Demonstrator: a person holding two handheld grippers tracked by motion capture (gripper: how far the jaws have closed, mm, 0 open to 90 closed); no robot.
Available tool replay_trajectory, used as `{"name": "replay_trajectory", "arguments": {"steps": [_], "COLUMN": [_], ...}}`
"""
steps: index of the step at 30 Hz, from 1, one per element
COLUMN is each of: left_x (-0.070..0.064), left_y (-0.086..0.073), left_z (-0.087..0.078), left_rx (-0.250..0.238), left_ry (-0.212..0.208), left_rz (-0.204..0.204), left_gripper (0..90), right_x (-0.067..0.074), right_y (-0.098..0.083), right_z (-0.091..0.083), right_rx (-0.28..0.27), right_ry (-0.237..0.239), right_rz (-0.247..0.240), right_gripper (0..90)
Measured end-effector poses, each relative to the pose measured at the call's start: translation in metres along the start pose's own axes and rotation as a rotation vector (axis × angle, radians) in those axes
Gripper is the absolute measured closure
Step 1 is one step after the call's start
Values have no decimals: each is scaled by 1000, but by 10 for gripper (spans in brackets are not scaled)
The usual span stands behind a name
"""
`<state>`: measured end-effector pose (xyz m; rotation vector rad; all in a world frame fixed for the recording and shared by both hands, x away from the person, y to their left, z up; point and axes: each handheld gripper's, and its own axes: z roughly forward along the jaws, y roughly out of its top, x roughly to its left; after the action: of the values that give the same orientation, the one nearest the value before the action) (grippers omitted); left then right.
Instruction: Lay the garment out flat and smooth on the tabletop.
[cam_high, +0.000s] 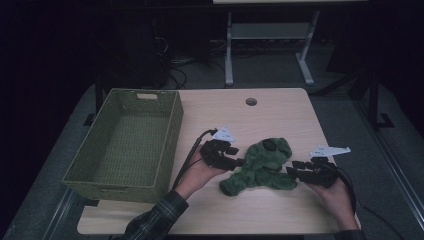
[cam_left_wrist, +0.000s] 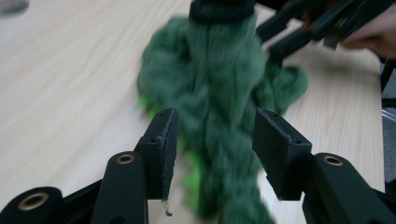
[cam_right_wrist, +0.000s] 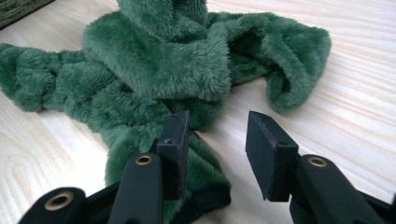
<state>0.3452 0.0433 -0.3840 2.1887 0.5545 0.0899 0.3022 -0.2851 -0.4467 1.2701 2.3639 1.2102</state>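
I have my left gripper (cam_high: 239, 161) and my right gripper (cam_high: 292, 170) on either side of the green plush garment (cam_high: 262, 166), which lies crumpled on the surface (cam_high: 280, 112) just in front of me, between the two hands. In the left gripper view the jaws stand partly apart with a fold of the fabric (cam_left_wrist: 219, 116) running between them; the pads do not press on it, so I read that side as let go. In the right gripper view the jaws are likewise moderately apart, one pad brushing the dark-edged hem (cam_right_wrist: 205, 196), the other over bare wood, gripping nothing. I judge the piece lies where it does because both sides are let go, leaving it slack in a heap rather than spread.

Farther left, the green woven basket (cam_high: 127, 145) sits on the surface, well apart from the garment, probably where it should go.

Much is unclear to me. The left gripper view is blurred, so I cannot tell the bright green bits under the fabric. The heap hides its own shape: sleeve, leg or hood, I cannot say. Beyond the far edge the room is too dark to read.
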Motion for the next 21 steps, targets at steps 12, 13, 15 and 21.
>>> {"name": "replay_trajectory", "arguments": {"steps": [12, 13, 15, 21], "left_x": [-14, -15, -16, -12], "left_y": [54, 56, 59, 57], "left_z": [40, 44, 52, 74], "left_rx": [-44, -46, -36, 11], "left_ry": [-49, -54, -57, -66], "left_rz": [109, 110, 113, 102], "left_gripper": [497, 500, 509, 698], "right_x": [-3, -3, -2, -1], "right_y": [0, -1, -1, 4], "right_z": [15, 17, 20, 29], "right_rx": [34, 34, 39, 49], "right_ry": [39, 40, 45, 66], "right_rz": [24, 12, 12, 7], "right_gripper": [531, 530, 526, 520]}}
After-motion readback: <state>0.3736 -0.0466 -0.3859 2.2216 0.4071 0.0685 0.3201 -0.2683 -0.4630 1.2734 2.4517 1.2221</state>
